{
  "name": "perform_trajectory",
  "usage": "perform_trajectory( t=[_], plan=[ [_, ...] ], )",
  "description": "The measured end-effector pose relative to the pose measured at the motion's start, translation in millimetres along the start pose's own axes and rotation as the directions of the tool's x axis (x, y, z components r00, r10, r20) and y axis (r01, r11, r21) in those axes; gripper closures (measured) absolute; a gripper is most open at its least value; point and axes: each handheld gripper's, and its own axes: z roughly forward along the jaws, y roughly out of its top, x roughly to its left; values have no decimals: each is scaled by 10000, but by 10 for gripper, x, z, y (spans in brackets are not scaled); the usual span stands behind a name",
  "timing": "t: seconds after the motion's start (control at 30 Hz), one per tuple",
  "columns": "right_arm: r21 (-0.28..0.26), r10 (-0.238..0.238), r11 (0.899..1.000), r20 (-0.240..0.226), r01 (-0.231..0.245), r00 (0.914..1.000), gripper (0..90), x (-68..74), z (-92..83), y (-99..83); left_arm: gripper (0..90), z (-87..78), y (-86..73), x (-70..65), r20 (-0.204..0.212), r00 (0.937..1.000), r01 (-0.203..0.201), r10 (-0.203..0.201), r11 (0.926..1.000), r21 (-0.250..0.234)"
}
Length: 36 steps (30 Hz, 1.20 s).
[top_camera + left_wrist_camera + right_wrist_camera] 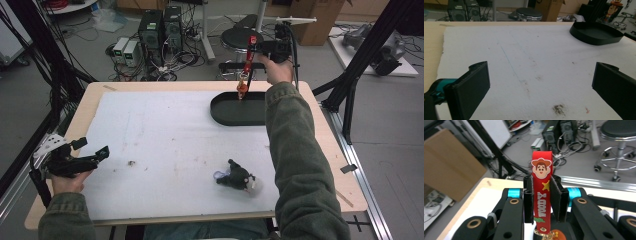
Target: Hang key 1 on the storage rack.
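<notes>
Above the tray's (235, 114) far rim: right gripper (255, 48) clamped on red strap (248, 57), hanging clear. Near left table (85, 107) edge: left gripper (92, 148), jaws wide, empty; open mat (165, 145) ahead.

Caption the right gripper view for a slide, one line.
Right gripper, jaws shut on a red Woody strap with a cowboy face at its tip, above the table edge.

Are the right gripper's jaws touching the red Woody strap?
Touching. In the right gripper view the right gripper has both black jaws pressed flat against the sides of the red Woody strap, with no gap on either side.
</notes>
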Motion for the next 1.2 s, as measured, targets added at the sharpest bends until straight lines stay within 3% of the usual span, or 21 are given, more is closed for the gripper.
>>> perform_trajectory(
  t=[0.23, 0.4, 0.63, 0.67, 0.73, 0.77, 0.8, 0.83, 0.87, 0.93, 1.0, 1.07, 1.2],
  plan=[
    [-193, 336, 9993, 394, -329, 9987, 749, -112, 97, 65, 19, 18, -5, 4, -22, 10000, -38, 38, 10000, 81],
    [-59, 414, 9991, 939, -411, 9947, 749, -209, 203, 99, 19, 13, -5, 12, -63, 10000, -44, 45, 10000, 79],
    [-300, 502, 9984, 866, -478, 9950, 737, -309, 379, 80, 19, 21, -8, 15, -78, 10000, -56, 57, 9999, 140],
    [-374, 378, 9987, 874, -347, 9955, 687, -301, 382, 79, 19, 18, -8, 15, -110, 9999, -39, 40, 9999, 113],
    [-524, -142, 9984, 956, 192, 9953, 315, -254, 377, 84, 19, 17, -10, 18, -115, 9999, -35, 37, 9999, 117],
    [-371, -386, 9984, 948, 423, 9947, 241, -229, 383, 79, 19, 19, -10, 18, -98, 9999, -41, 43, 9999, 147],
    [-195, -711, 9971, 1076, 736, 9916, 173, -206, 387, 74, 19, 24, -10, 14, -66, 10000, -23, 24, 9999, 151],
    [36, -1246, 9921, 1690, 1258, 9777, 87, -151, 393, 55, 19, 27, -10, 9, -43, 10000, -37, 38, 9999, 142],
    [36, -1246, 9921, 1690, 1258, 9777, 87, -151, 393, 55, 19, 29, -9, 2, -21, 10000, -39, 39, 9999, 130],
    [245, -1328, 9911, 1778, 1305, 9751, 4, -124, 400, 43, 19, 24, -7, -1, -23, 10000, -83, 83, 9999, 126],
    [444, -1383, 9903, 2041, 1319, 9691, 4, -104, 399, 30, 19, 9, -4, 8, -34, 10000, -39, 39, 10000, 55],
    [804, -1357, 9893, 2017, 1216, 9700, 4, -87, 404, 10, 19, 10, -4, 19, -39, 10000, -9, 9, 10000, 39],
    [1134, -1760, 9811, 1885, 1566, 9662, 4, -61, 360, -39, 19, 29, -6, 31, -36, 10000, -41, 41, 9999, 120]
  ],
)
